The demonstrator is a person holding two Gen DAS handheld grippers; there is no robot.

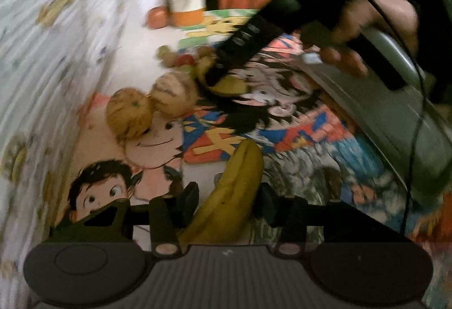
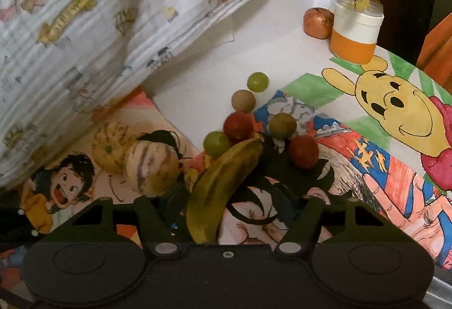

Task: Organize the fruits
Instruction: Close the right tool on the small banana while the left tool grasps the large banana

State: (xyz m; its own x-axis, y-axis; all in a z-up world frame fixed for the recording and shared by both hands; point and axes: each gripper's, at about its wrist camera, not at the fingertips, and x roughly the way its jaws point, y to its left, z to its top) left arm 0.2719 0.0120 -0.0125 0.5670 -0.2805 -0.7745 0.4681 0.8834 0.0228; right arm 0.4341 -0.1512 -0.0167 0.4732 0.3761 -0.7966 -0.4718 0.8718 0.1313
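Note:
In the left wrist view a yellow banana (image 1: 231, 190) lies lengthwise between the fingers of my left gripper (image 1: 228, 196). The pads stand close to its sides and a thin gap shows on the left, so the gripper is open. A second, browner banana (image 2: 223, 184) lies between the fingers of my right gripper (image 2: 236, 196). That gripper is open, with clear space on the banana's right side. The left wrist view also shows the right gripper (image 1: 223, 80), held by a hand (image 1: 367, 23), down over that banana (image 1: 228, 87). The picture is blurred.
Two striped yellow melons (image 2: 111, 147) (image 2: 151, 167) lie left of the right gripper. Several small round fruits, green, red and brown (image 2: 238, 125), sit beyond the banana. A reddish fruit (image 2: 317, 23) and an orange-white jar (image 2: 356, 29) stand at the back. A patterned cloth (image 2: 99, 26) hangs at the left. Cartoon drawings (image 2: 395, 111) cover the table.

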